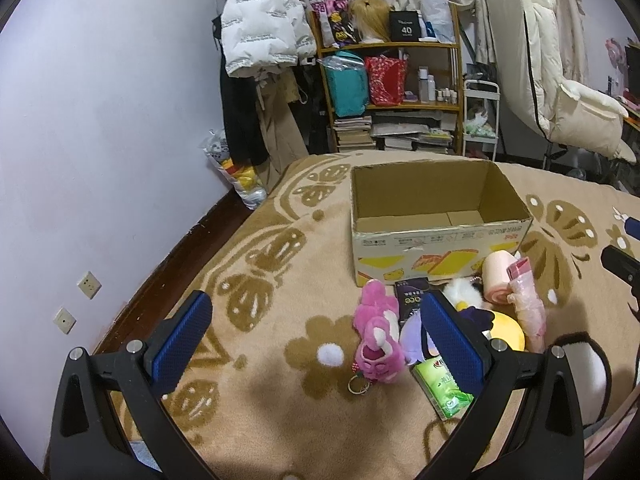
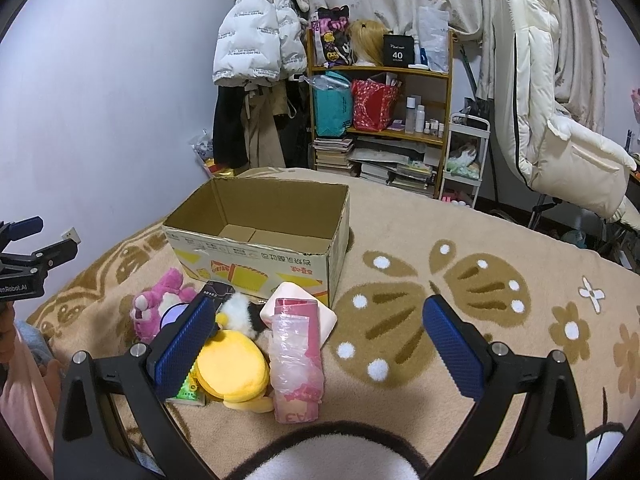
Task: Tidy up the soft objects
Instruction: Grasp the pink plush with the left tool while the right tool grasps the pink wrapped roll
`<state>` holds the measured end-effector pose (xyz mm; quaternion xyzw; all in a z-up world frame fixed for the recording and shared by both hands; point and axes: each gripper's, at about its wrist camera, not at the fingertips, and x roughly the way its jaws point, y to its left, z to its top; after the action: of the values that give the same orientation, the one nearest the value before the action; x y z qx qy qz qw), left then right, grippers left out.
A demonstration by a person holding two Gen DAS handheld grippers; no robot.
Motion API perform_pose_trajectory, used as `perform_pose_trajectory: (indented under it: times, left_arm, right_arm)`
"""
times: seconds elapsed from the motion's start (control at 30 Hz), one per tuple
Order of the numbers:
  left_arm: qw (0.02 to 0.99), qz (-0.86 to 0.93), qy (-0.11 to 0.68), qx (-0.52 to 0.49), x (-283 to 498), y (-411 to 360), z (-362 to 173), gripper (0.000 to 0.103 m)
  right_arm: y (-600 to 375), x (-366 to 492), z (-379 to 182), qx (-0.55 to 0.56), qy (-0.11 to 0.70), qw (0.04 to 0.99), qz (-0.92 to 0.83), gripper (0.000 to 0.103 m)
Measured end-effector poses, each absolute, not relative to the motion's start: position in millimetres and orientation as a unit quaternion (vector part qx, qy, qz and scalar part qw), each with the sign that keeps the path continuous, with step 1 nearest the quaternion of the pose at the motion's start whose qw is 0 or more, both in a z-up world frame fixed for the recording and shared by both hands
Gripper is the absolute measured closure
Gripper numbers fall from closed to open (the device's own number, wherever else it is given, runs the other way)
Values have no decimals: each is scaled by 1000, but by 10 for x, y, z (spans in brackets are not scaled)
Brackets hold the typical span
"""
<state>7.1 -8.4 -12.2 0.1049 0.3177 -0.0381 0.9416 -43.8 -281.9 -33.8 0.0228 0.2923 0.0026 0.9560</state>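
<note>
An open, empty cardboard box (image 1: pixel 436 240) stands on the beige bed blanket; it also shows in the right wrist view (image 2: pixel 256 256). In front of it lies a pile: a pink plush bear (image 1: pixel 378 340) (image 2: pixel 154 308), a yellow plush (image 1: pixel 508 330) (image 2: pixel 232 364), a white-and-black fluffy toy (image 1: pixel 464 294) (image 2: pixel 244 312), a pink roll (image 1: pixel 498 276) (image 2: pixel 300 308), a pink plastic packet (image 1: pixel 528 300) (image 2: pixel 296 356), a green tissue pack (image 1: pixel 440 388) and a dark packet (image 1: pixel 412 298). My left gripper (image 1: pixel 316 340) is open, left of the pile. My right gripper (image 2: pixel 318 344) is open above the pile's right side.
A wooden shelf (image 1: pixel 392 80) with bags and books stands behind the bed, beside hanging coats (image 1: pixel 256 40) and a white padded chair (image 2: pixel 560 140). A dark-rimmed furry object (image 2: pixel 320 456) lies at the near edge. The wall (image 1: pixel 100 120) is at left.
</note>
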Motion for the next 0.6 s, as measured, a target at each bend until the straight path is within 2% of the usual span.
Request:
perform_pose_trajectory:
  times: [0.33, 0.6]
  left_arm:
    - [919, -71, 377, 91, 331, -128, -288, 0]
    - [901, -81, 421, 68, 710, -206, -568, 0]
  right_arm:
    - [-2810, -265, -419, 36, 315, 948, 19, 0]
    - [-2940, 28, -663, 89, 342, 935, 24, 0]
